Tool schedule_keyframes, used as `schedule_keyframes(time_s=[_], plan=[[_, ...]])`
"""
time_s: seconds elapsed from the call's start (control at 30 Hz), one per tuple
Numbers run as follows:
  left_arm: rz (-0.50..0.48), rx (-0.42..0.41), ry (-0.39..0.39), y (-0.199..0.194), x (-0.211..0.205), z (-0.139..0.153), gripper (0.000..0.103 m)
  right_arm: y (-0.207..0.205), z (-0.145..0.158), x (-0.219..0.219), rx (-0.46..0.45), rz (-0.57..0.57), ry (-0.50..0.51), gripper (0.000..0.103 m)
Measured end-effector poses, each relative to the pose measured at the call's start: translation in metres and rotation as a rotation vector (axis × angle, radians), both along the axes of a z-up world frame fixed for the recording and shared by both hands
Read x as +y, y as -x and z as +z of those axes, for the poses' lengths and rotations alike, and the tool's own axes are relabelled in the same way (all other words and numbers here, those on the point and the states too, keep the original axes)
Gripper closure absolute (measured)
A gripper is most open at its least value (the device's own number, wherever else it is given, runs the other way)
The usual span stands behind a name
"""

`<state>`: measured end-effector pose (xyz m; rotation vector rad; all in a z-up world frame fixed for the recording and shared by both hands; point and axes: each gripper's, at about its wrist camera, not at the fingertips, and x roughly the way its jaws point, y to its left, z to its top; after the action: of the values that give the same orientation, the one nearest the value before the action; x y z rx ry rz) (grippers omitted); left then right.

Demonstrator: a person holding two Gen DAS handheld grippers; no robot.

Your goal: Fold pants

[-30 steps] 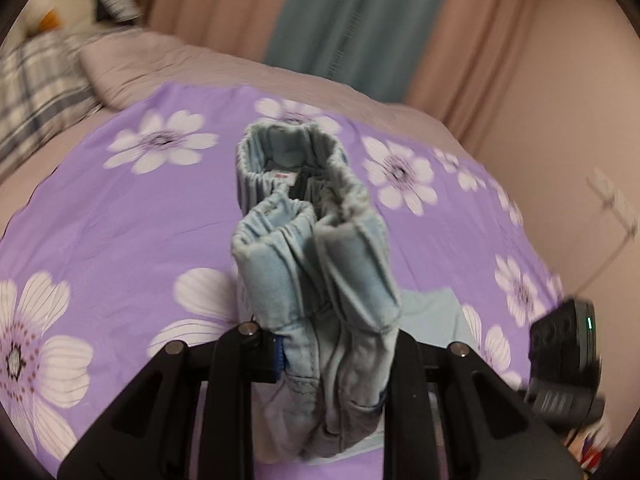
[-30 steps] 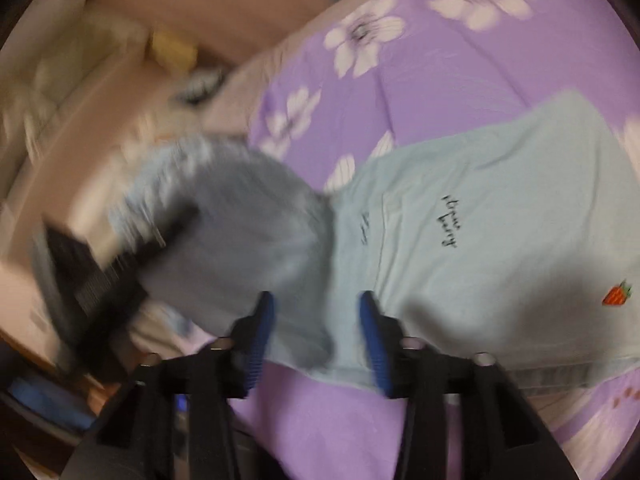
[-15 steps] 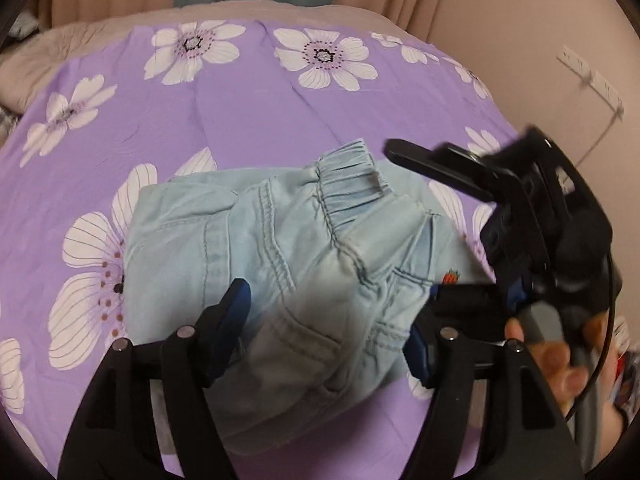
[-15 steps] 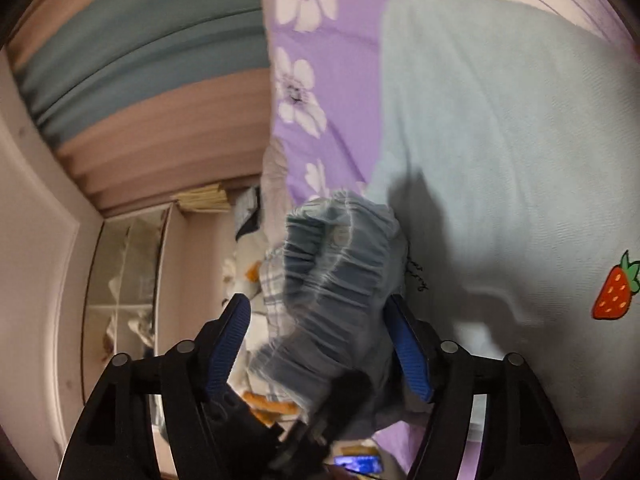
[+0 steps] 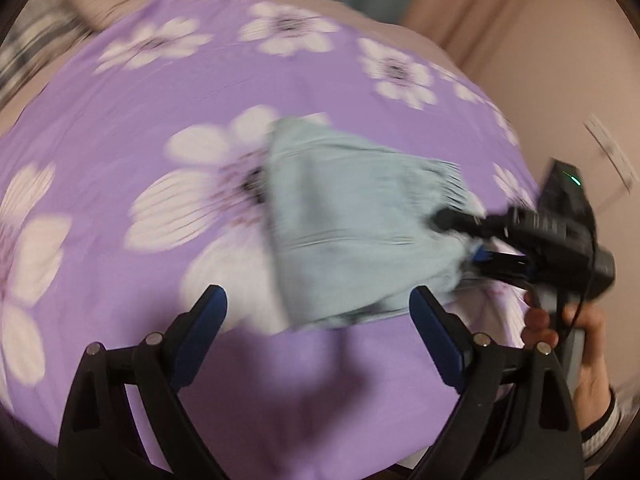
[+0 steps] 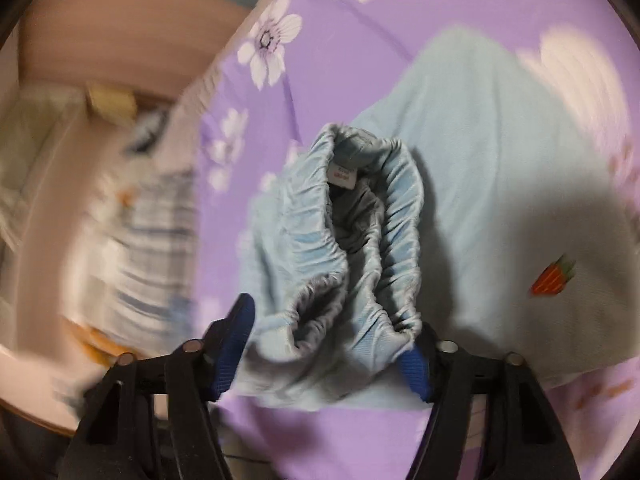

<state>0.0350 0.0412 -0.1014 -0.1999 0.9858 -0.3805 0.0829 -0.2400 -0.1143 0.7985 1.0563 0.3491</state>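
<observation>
Progress: we judge the fold well along; the pants (image 5: 360,232) lie as a compact bundle on the bed (image 5: 140,120), and what seems left is setting the waistband (image 6: 352,240) down flat and letting go

Where the pants are: mid-bed on the purple cover; in the right wrist view the waistband end rests partly over a pale blue shirt (image 6: 500,168)

Left gripper (image 5: 318,312): fingers spread wide and holding nothing, hovering just before the near edge of the bundle

Right gripper (image 6: 332,344): fingers apart with the bunched waistband sitting between them; whether they pinch it we cannot tell; the left view shows it at the bundle's right edge, our hand (image 5: 568,328) on its handle

Cloth: soft light-blue denim; the waistband is gathered elastic, puckered into tight ridges, a small white label inside

Cover: smooth purple fabric printed with large white flowers

Shirt: flat, fine-knit, a small red strawberry (image 6: 554,276) on it

Sharpness: the left view is smeared, so finer creases are unreadable
</observation>
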Motion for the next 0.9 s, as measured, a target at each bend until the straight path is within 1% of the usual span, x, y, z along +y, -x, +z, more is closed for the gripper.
schedule_keyframes(time_s=[0.07,0.17,0.27,0.37,0.43,0.5,0.53,0.6,0.63,0.73,0.77,0.8,0.83,0.87,0.9], plan=[[0.054,0.027,0.021,0.001,0.014,-0.003,0.010,0.001,0.003,0.007,-0.044,0.012,0.126,0.062],[0.075,0.024,0.037,0.003,0.023,0.000,0.010,0.003,0.008,0.002,-0.088,-0.005,0.147,0.068],[0.067,0.021,0.035,0.001,0.022,0.001,0.011,0.013,0.032,-0.016,-0.187,-0.028,0.183,0.068],[0.062,0.027,0.045,-0.004,0.017,-0.002,0.010,0.011,0.044,-0.036,-0.216,-0.068,0.220,0.068],[0.057,0.037,0.062,-0.006,0.012,-0.005,0.011,0.002,0.042,-0.050,-0.205,-0.123,0.254,0.068],[0.049,0.047,0.069,-0.008,0.008,-0.007,0.010,-0.001,0.029,-0.063,-0.149,-0.145,0.273,0.068],[0.044,0.052,0.065,-0.009,0.005,-0.009,0.011,-0.004,0.016,-0.069,-0.102,-0.154,0.276,0.068],[0.035,0.058,0.059,-0.011,0.002,-0.010,0.011,-0.010,-0.006,-0.072,-0.021,-0.130,0.245,0.068],[0.032,0.062,0.056,-0.012,0.001,-0.011,0.011,-0.010,-0.017,-0.074,-0.005,-0.136,0.216,0.068],[0.031,0.059,0.047,-0.015,0.001,-0.009,0.011,-0.008,-0.014,-0.080,-0.025,-0.127,0.180,0.066],[0.031,0.056,0.046,-0.016,0.002,-0.008,0.011,-0.008,-0.013,-0.082,-0.023,-0.124,0.179,0.063],[0.033,0.052,0.046,-0.018,0.002,-0.007,0.010,-0.006,-0.010,-0.085,-0.024,-0.119,0.182,0.062],[0.035,0.048,0.046,-0.019,0.003,-0.005,0.011,-0.003,-0.007,-0.088,-0.029,-0.122,0.191,0.056],[0.036,0.045,0.049,-0.022,0.003,-0.004,0.011,0.002,0.000,-0.091,-0.045,-0.141,0.209,0.053],[0.037,0.043,0.050,-0.023,0.003,-0.004,0.011,0.006,0.007,-0.091,-0.062,-0.167,0.235,0.053]])
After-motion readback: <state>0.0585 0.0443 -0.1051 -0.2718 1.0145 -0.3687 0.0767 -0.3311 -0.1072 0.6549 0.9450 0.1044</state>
